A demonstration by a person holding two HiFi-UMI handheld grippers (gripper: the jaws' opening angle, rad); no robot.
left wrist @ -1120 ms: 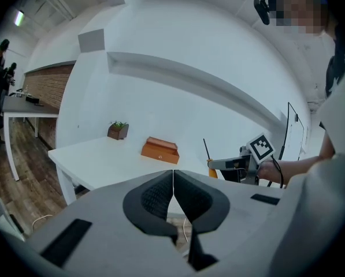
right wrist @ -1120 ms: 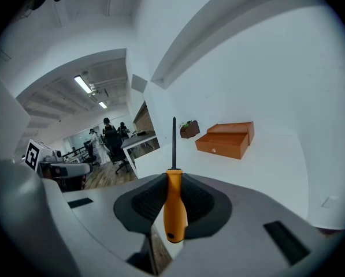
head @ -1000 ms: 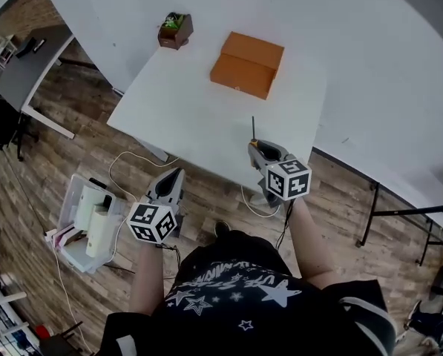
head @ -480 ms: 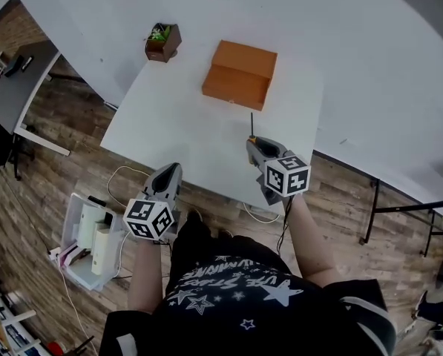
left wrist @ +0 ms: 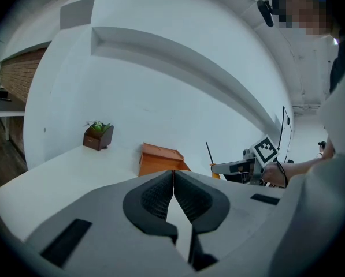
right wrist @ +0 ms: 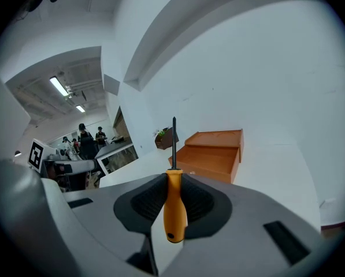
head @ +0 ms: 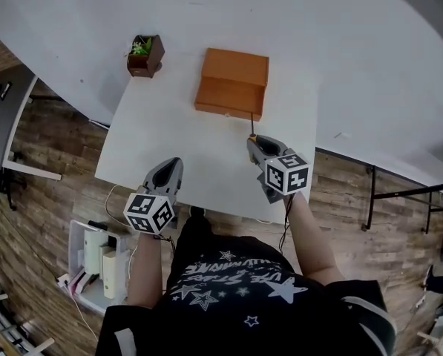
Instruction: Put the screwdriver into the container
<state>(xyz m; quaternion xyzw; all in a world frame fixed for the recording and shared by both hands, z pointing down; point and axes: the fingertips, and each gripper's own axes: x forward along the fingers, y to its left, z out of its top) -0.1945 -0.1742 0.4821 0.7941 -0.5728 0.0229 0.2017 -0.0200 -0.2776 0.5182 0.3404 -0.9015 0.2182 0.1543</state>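
My right gripper (head: 254,141) (right wrist: 173,180) is shut on a screwdriver (right wrist: 174,203) with an orange handle; its dark shaft (head: 252,123) points forward at the orange box (head: 232,83) (right wrist: 211,153). The box, an open-topped container with its lid standing at the back, sits at the far middle of the white table (head: 176,132). The shaft tip hangs just short of the box's near wall. My left gripper (head: 168,170) (left wrist: 173,175) is shut on nothing, over the table's near left edge. From the left gripper view the box (left wrist: 160,159) lies ahead and the right gripper (left wrist: 241,167) to the right.
A small brown planter (head: 142,54) (left wrist: 97,136) (right wrist: 164,137) with a green plant stands at the table's far left corner. A white wall runs behind the table. On the wooden floor at the left sits a clear bin (head: 102,262) of white items with cables. People stand far off (right wrist: 85,140).
Both grippers have moved forward over the table. The screwdriver tip is now close to the orange box's near wall. The jaws have stayed as they were.
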